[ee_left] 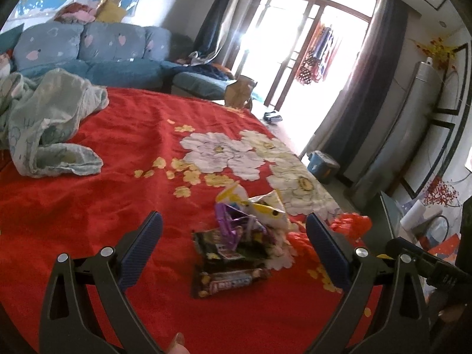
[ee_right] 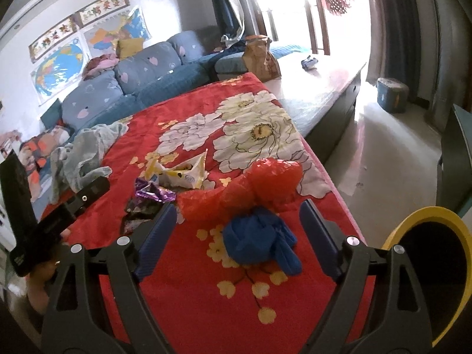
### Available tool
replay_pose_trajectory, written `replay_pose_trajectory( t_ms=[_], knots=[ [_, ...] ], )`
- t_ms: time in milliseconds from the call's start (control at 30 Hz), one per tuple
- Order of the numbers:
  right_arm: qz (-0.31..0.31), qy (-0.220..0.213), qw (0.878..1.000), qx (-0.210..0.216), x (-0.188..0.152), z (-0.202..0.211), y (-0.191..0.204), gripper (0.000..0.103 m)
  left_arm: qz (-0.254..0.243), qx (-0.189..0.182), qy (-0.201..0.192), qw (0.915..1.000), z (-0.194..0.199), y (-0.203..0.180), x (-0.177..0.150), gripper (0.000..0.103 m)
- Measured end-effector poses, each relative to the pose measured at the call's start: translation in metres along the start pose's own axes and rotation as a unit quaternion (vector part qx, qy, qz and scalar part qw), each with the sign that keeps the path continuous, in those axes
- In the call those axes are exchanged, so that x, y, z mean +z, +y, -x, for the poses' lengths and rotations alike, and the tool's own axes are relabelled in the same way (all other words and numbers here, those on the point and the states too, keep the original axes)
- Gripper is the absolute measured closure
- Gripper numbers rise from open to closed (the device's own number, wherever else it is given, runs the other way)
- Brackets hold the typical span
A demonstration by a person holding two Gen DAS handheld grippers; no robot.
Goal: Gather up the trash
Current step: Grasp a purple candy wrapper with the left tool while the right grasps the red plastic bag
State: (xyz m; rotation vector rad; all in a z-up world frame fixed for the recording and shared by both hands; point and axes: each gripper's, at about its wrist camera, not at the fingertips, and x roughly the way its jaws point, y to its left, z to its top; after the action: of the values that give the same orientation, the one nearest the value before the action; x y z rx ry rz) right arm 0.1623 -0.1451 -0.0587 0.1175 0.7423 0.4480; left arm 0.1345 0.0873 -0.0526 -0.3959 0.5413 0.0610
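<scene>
Red bedspread [ee_left: 103, 206]: crumpled, perhaps empty wrappers [ee_left: 236, 244].

The bedspread [ee_right: 188, 289] is bright red, patterned with large white flowers and small yellow blossoms. A crumpled plastic bag [ee_right: 259, 183] is translucent red-orange; the bundle [ee_right: 253, 242] beside it is deep blue. Among the wrappers, one [ee_left: 230, 224] is shiny purple, one [ee_left: 265, 209] white with yellow, and the flat ones [ee_left: 230, 277] dark brown. The rumpled cloth [ee_left: 50, 124] is pale green. The sofa [ee_left: 97, 50] is grey-blue with pink hearts. The fingers [ee_left: 144, 250] have dark blue textured pads on black frames. The bin [ee_right: 427, 265] has a yellow rim.
</scene>
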Motion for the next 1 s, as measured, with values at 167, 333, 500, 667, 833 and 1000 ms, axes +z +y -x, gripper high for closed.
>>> replay_pose_trajectory(
  t_ms=[167, 333, 500, 667, 833, 1000],
  knots=[
    [-0.027, 0.011, 1.000, -0.004, 0.008, -0.019, -0.006, 0.026, 0.021, -0.018, 0.022, 0.9994, -0.018, 0.009, 0.006, 0.017],
    [-0.083, 0.036, 0.996, 0.003, 0.013, -0.043, -0.021, 0.026, 0.043, -0.041, 0.055, 0.9967, -0.039, 0.015, 0.009, 0.034],
    [-0.115, 0.059, 0.992, 0.006, 0.014, -0.066, -0.029, 0.026, 0.058, -0.055, 0.083, 0.9934, -0.056, 0.017, 0.005, 0.041],
    [-0.107, 0.069, 0.992, 0.006, 0.015, -0.079, -0.027, 0.034, 0.072, -0.062, 0.102, 0.9903, -0.069, 0.020, 0.001, 0.050],
    [-0.110, 0.078, 0.990, 0.026, 0.012, -0.086, -0.027, 0.059, 0.071, -0.068, 0.103, 0.9898, -0.071, 0.018, 0.000, 0.066],
    [-0.103, 0.066, 0.992, 0.041, 0.010, -0.078, -0.022, 0.069, 0.065, -0.077, 0.095, 0.9904, -0.064, 0.012, 0.001, 0.081]
  ],
)
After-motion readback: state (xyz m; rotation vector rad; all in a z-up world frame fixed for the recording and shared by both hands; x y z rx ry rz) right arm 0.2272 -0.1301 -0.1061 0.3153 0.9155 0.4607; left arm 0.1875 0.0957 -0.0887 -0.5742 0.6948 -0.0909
